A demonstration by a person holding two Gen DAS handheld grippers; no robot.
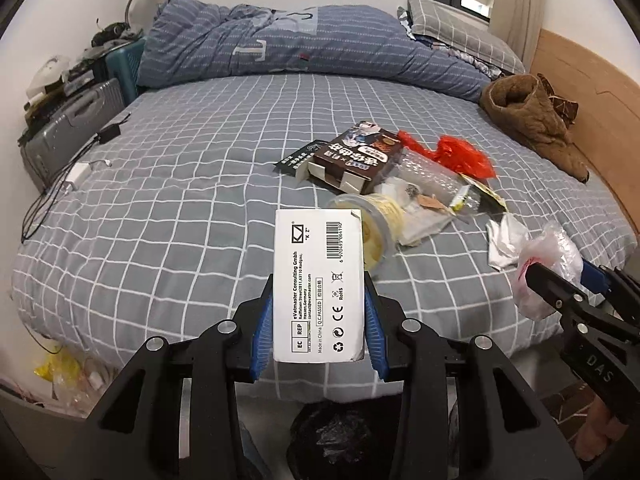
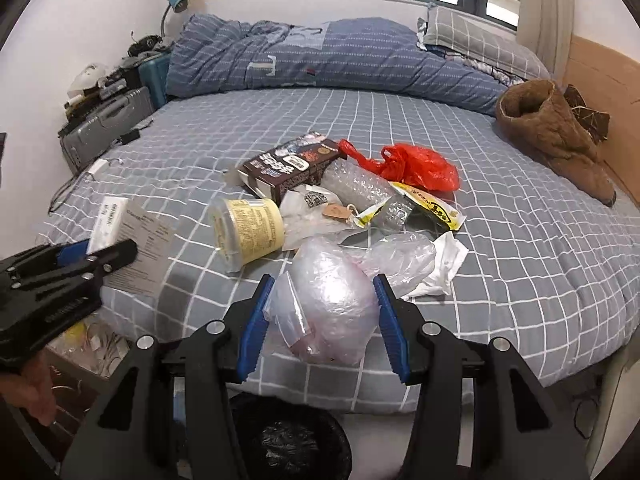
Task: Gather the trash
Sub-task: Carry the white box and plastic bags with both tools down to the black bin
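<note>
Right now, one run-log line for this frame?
left gripper: shut on white box | right gripper: shut on clear plastic bag | bin: below | bed: litter remains

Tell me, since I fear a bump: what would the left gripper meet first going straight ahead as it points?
Probably the yellow tub. The left gripper holds a white box, and the tub lies on the bed just past the box's far end, though depth is unclear.

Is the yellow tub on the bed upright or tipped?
Tipped. The yellow tub lies on its side on the bed, its round end facing sideways.
</note>
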